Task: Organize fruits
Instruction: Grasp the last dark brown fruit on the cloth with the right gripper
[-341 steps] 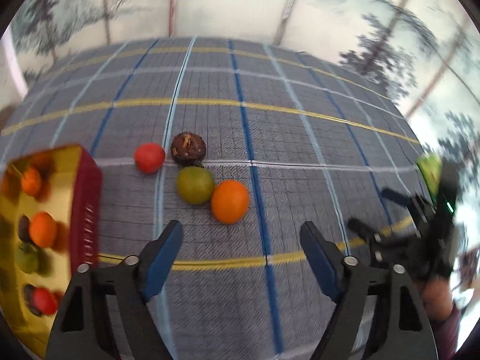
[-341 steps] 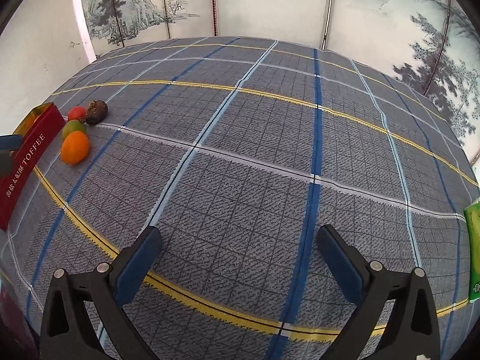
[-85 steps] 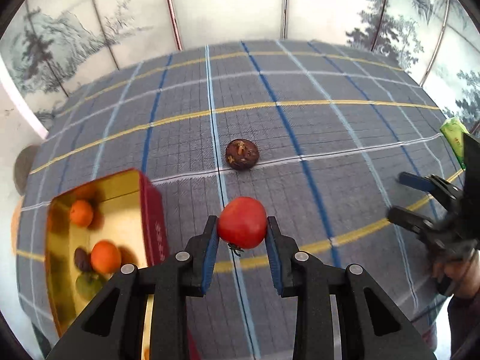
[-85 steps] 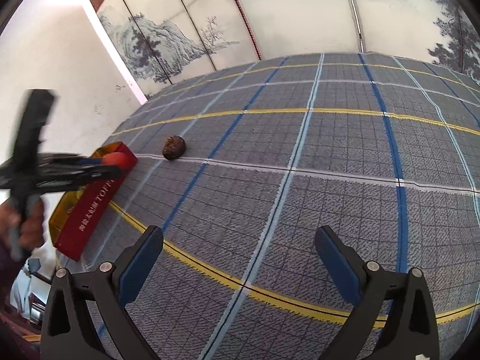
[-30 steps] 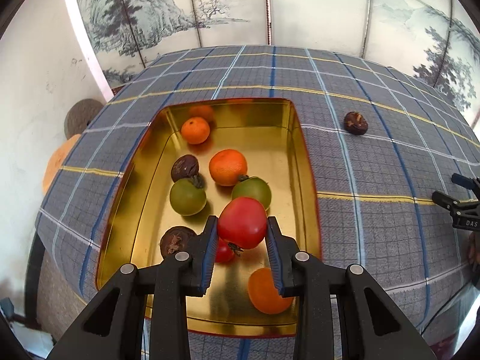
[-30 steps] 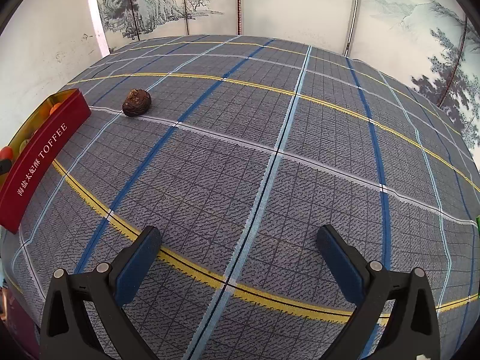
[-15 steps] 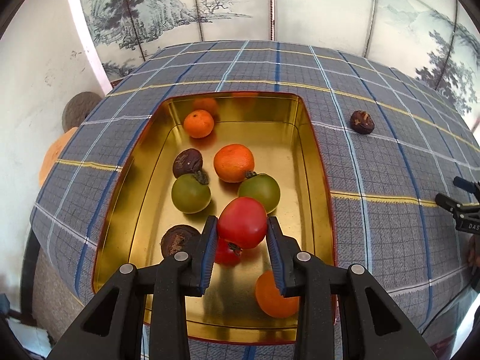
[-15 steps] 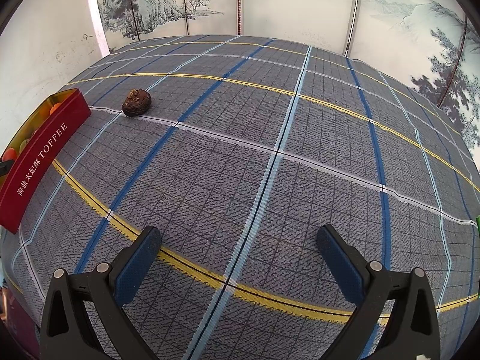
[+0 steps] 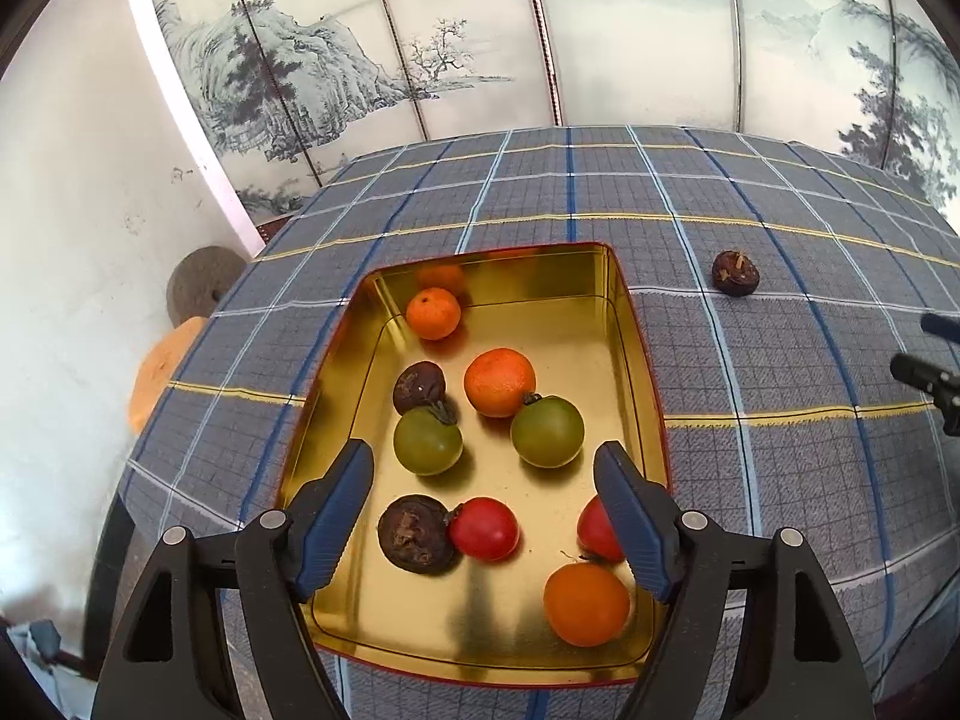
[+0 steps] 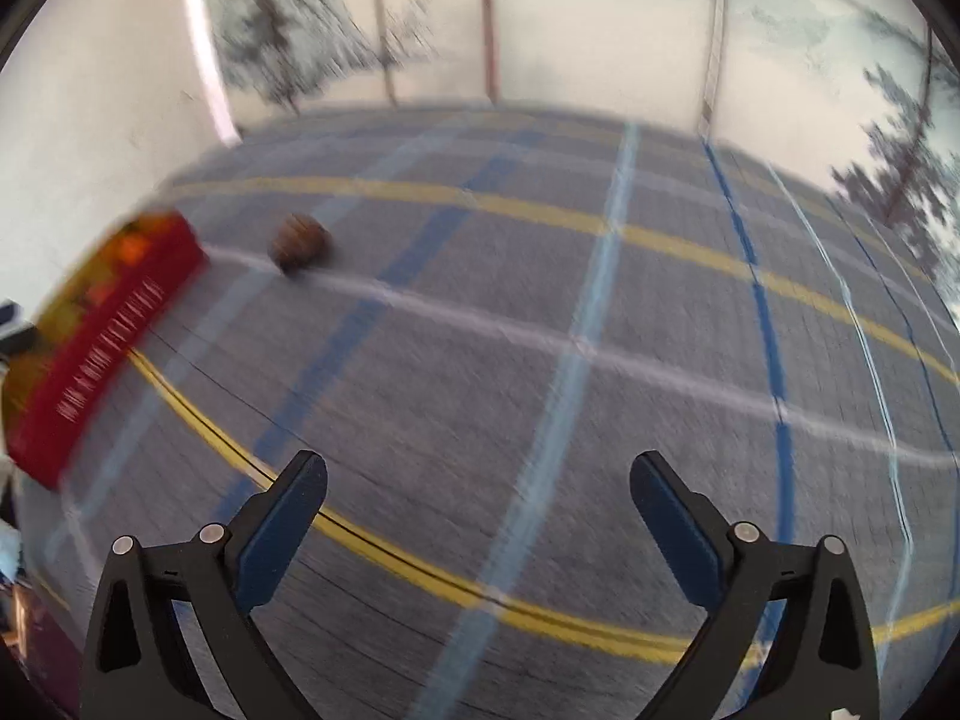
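My left gripper is open and empty above the near end of the gold tin. The tin holds several fruits: oranges, green ones, dark brown ones and two red tomatoes, one in the middle and one partly hidden by my right finger. One dark brown fruit lies on the checked cloth to the right of the tin. In the blurred right wrist view it lies beside the tin's red side. My right gripper is open and empty over the cloth, apart from the fruit.
The checked cloth covers the table, with painted screens behind. The table's left edge drops off by a white wall, where a round stone and an orange cushion sit below. Part of my right gripper shows at the right edge.
My left gripper has opened and let the red tomato drop into the tin. The right gripper has started moving; its view is now blurred and shifted toward the brown fruit.
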A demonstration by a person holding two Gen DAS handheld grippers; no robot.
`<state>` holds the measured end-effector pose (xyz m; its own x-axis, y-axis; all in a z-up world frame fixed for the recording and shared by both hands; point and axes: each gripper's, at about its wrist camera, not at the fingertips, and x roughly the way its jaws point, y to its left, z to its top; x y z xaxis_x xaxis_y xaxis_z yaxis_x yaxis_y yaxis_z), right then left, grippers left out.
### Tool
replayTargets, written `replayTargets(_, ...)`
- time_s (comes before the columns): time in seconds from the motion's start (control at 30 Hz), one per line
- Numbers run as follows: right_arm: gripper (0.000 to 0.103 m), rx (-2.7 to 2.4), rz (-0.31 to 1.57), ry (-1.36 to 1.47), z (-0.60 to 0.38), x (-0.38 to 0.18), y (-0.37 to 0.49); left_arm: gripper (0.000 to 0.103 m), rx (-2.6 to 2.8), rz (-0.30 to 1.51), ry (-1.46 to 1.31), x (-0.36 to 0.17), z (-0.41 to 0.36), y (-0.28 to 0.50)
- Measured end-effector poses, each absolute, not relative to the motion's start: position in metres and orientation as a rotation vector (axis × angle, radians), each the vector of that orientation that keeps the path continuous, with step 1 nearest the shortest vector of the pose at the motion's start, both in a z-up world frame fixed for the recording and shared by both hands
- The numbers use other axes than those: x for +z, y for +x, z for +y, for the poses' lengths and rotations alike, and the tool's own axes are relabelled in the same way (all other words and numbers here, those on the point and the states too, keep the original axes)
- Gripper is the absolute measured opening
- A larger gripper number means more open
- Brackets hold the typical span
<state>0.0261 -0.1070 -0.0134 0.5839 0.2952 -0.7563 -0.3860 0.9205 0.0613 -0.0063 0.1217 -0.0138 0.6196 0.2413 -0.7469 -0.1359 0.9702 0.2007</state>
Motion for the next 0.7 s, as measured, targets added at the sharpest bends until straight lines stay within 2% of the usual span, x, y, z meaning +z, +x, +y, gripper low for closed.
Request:
replayTargets(0.23,0.101,0.560,0.835,-0.135,-0.057,-0.001,0.057,0.078,0.230,0.880,0.127,-0.014,0.125,-0.003)
replayTargets(0.7,0.101,0.639,0.881,-0.131,-0.011,-0.018,0.110,0.080,0.236,0.897,0.074,-0.014,0.139,0.005)
